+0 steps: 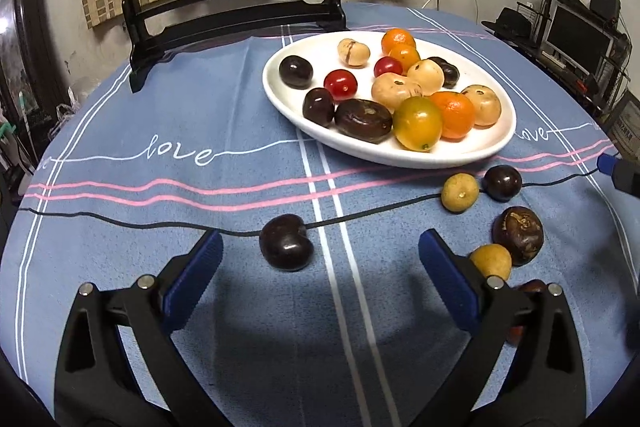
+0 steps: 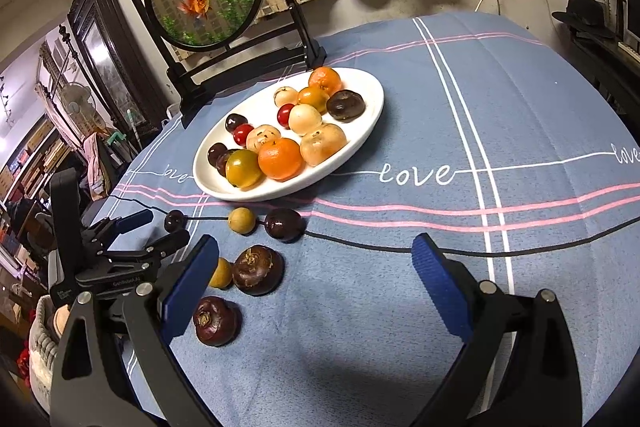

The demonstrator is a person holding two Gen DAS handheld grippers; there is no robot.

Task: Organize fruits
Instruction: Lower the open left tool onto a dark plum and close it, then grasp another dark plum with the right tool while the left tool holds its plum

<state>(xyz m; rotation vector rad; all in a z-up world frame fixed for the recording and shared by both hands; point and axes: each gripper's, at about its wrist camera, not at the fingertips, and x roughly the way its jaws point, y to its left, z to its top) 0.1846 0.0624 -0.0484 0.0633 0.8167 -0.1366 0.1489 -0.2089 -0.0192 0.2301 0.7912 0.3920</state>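
We hold both grippers over the blue cloth (image 1: pixel 160 131), holding nothing. Left gripper (image 1: pixel 320 255) fingers wide, a dark cherry (image 1: pixel 285 242) on the cloth between the tips, nearer the left finger. Right gripper (image 2: pixel 316 259) fingers wide too, bare cloth between. Plate (image 1: pixel 480 147) of mixed fruit at 12 o'clock in both views. Loose fruit sits off the plate at 2–3 o'clock of the left gripper: two longans (image 1: pixel 460 192), another cherry (image 1: pixel 502 183), a water chestnut (image 1: pixel 517 235).
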